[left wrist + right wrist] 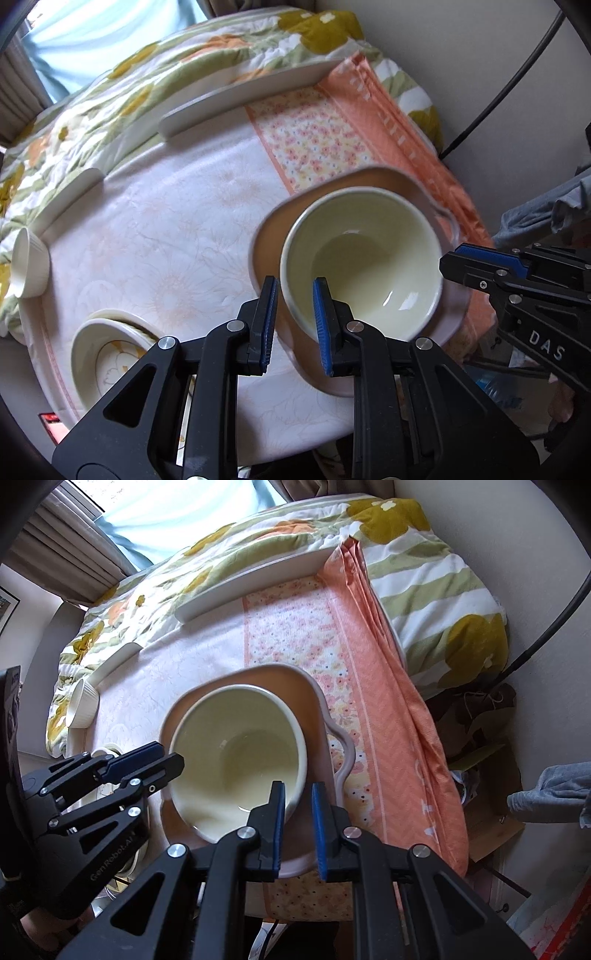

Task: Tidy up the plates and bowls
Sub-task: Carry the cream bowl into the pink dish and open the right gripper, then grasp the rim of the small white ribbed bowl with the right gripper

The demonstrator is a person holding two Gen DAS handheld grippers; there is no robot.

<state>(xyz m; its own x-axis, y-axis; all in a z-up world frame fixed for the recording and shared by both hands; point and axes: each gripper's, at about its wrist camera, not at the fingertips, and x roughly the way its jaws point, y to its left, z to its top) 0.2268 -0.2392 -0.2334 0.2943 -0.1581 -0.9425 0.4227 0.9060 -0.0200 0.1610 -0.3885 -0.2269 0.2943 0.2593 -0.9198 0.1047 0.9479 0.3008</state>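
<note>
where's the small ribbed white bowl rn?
The ribbed bowl lies tipped on its side at the table's far-left edge against the floral quilt, beyond the patterned bowls; it sits left in both views.

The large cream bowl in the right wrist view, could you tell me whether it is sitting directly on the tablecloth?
No, the large cream bowl rests inside the pink handled dish, which lies on the tablecloth.
</note>
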